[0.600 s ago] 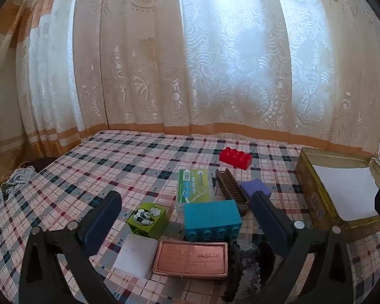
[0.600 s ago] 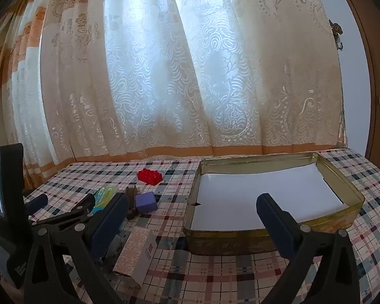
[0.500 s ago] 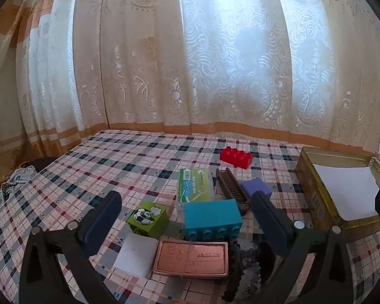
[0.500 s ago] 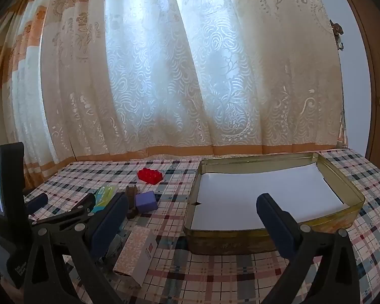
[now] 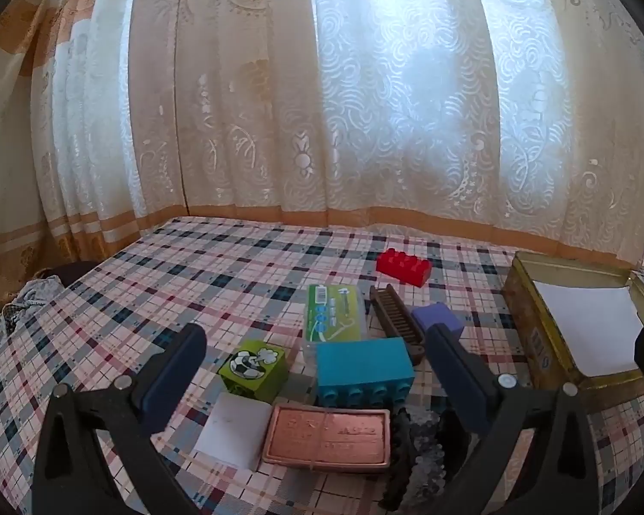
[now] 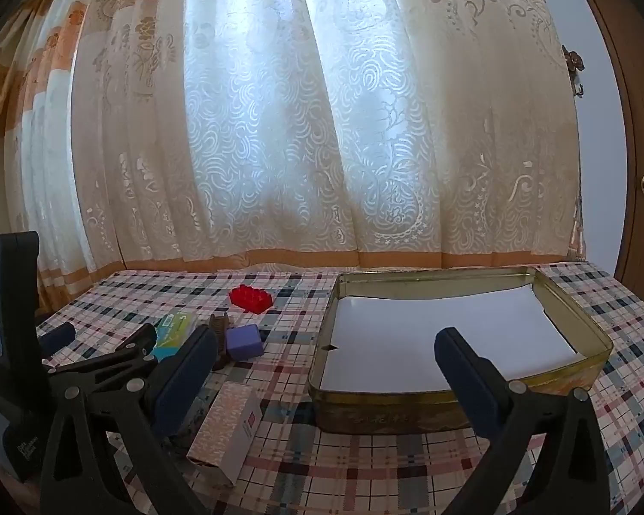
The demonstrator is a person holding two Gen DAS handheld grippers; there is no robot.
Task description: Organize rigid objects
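Checked cloth (image 5: pixel 159 283) is strewn with blocks beside an unfilled tin (image 6: pixel 579 326); both spread-jawed, empty grippers, left gripper (image 5: pixel 311 365) and right gripper (image 6: pixel 322 365), are best lowered squarely over one block, probably the teal brick (image 5: pixel 363 365).

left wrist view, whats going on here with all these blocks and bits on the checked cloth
A person holds tongs in each hand over a checked tablecloth; both the left tongs and right tongs are open and hold nothing. A teal building block, green cube, red brick, purple block, comb and copper plaque lie loose. The gold tin, lined with white paper, holds none of them yet.
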